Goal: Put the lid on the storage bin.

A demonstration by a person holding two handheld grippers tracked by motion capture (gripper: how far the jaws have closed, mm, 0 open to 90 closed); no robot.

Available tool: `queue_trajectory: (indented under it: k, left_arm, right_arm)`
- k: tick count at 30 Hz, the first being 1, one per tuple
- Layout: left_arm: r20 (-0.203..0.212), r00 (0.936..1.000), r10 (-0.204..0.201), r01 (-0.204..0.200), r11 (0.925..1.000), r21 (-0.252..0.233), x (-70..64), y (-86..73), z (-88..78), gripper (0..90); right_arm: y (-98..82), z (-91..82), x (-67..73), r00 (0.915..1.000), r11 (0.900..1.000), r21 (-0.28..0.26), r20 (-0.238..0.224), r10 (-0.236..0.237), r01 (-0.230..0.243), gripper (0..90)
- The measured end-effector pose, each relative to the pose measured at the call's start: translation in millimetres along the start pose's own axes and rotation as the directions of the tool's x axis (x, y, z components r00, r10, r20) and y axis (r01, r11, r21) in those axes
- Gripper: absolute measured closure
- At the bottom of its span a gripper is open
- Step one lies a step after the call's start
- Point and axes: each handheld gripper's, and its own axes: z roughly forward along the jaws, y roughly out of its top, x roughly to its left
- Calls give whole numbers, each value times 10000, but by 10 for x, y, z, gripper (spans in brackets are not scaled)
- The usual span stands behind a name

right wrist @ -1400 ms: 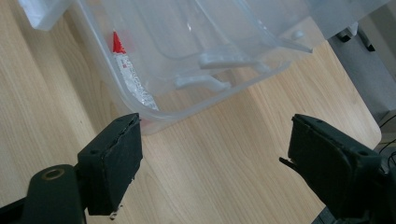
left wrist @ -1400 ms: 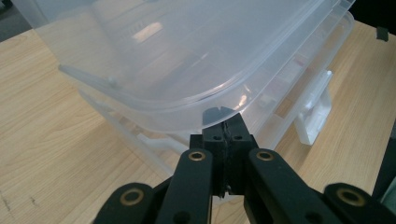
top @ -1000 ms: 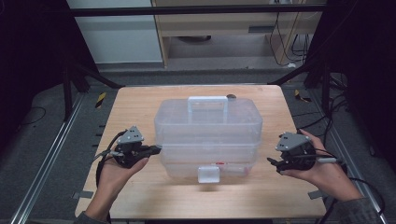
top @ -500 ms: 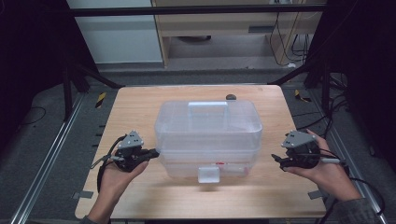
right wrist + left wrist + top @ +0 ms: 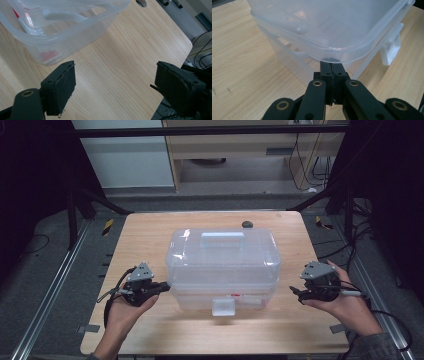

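A clear plastic storage box [image 5: 222, 265] with a lid and a flat carry handle [image 5: 223, 236] stands mid-table. Its white latch [image 5: 223, 307] faces the near edge. My left gripper [image 5: 162, 287] is at the box's left side, jaws shut with nothing between them. In the left gripper view its tips [image 5: 331, 66] sit right under the lid's rim [image 5: 352, 53]. My right gripper [image 5: 295, 292] is held off the box's right side, apart from it. Its jaws stand open over bare wood [image 5: 115, 80]. A red-and-white labelled item [image 5: 27, 26] shows inside the box.
The wooden table [image 5: 150, 235] has bare room on both sides of the box and along the near edge. A small dark round object [image 5: 246, 224] lies behind the box. Metal rails and cables run beside the table on the floor.
The handle on the lid stood up whiter and higher a second ago and now lies flat. Both hands have slid slightly toward the near edge.
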Motion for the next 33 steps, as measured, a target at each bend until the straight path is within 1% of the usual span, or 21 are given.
queue_trajectory:
  k: [4, 5, 8, 10, 11, 12, 13, 14, 15, 16, 17, 18, 20, 21, 23, 24, 26, 27, 29, 32, 33]
  left_arm:
    - [-39, 10000, 58, -57, 9999, 119, 11, -19, 3, 895]
    - [-49, 10000, 82, -81, 9998, 182, 18, -25, 5, 896]
    - [-23, 10000, 19, -18, 9995, 303, 42, -42, 9, 897]
    - [-27, 10000, 58, -57, 9994, 349, 51, -43, 12, 897]
    - [-54, 9999, 99, -97, 9991, 420, 67, -44, 12, 897]
    - [-54, 9999, 99, -97, 9991, 420, 67, -44, 12, 897]
    - [-234, 9996, 185, -173, 9985, 518, 94, -44, 2, 897]
    - [-548, 9985, 69, -51, 9995, 327, 195, -34, -44, 897]
    - [-789, 9969, 33, -10, 9996, 290, 264, -17, -75, 897]
    - [-789, 9969, 33, -10, 9996, 290, 264, -17, -75, 897]
    - [-1582, 9874, 70, -44, 9999, 164, 403, 16, -118, 897]
    - [-1582, 9874, 70, -44, 9999, 164, 403, 16, -118, 898]
    - [-2002, 9797, -95, 102, 9999, 28, 551, 32, -126, 898]
    - [-2323, 9723, -276, 288, 9996, 19, 698, 26, -94, 898]
    - [-2538, 9658, -528, 515, 9986, -119, 830, 0, -44, 898]
    - [-2538, 9658, -528, 515, 9986, -119, 830, 0, -44, 898]
    - [-2678, 9605, -755, 745, 9971, -138, 942, -40, 24, 898]
    - [-2806, 9565, -801, 808, 9967, -91, 987, -63, 64, 898]
    - [-2964, 9510, -876, 937, 9956, 63, 1073, -114, 150, 896]
    - [-3086, 9454, -1052, 1172, 9929, 206, 1166, -200, 293, 882]
    - [-3119, 9439, -1087, 1227, 9921, 256, 1185, -222, 331, 856]
  right_arm:
    - [-6, 50, -7, 9998, 9999, -26, 95, 162, -162, 173]
    - [-14, 98, -24, 9992, 9994, -26, 165, 356, -356, 173]
    - [-21, 195, -62, 9977, 9979, 61, 246, 639, -640, 177]
    - [-21, 232, -78, 9970, 9974, 118, 311, 711, -715, 179]
    - [-19, 310, -115, 9953, 9960, 222, 448, 854, -865, 183]
    - [-19, 310, -115, 9953, 9960, 222, 448, 854, -865, 183]
    - [-16, 335, -131, 9944, 9952, 284, 526, 920, -936, 184]
    - [3, 418, -196, 9908, 9925, 401, 763, 1119, -1152, 185]
    - [11, 442, -217, 9884, 9908, 433, 884, 1237, -1279, 188]
    - [11, 442, -217, 9884, 9908, 433, 884, 1237, -1279, 188]
    - [31, 511, -284, 9824, 9868, 422, 1104, 1507, -1562, 193]
    - [31, 511, -284, 9824, 9868, 422, 1104, 1507, -1562, 193]
    - [49, 587, -341, 9738, 9804, 419, 1313, 1857, -1926, 197]
    - [56, 672, -389, 9669, 9747, 391, 1406, 2128, -2202, 200]
    - [51, 760, -435, 9595, 9680, 350, 1458, 2411, -2486, 205]
    - [51, 760, -435, 9595, 9680, 350, 1458, 2411, -2486, 205]
    - [39, 849, -470, 9517, 9621, 343, 1601, 2620, -2707, 211]
    - [28, 894, -482, 9455, 9570, 287, 1659, 2802, -2887, 214]
    - [-2, 977, -507, 9359, 9463, 248, 1583, 3145, -3222, 216]
    - [-65, 1110, -520, 9223, 9303, 237, 1419, 3594, -3661, 205]
    - [-100, 1163, -523, 9140, 9213, 136, 1320, 3836, -3886, 200]
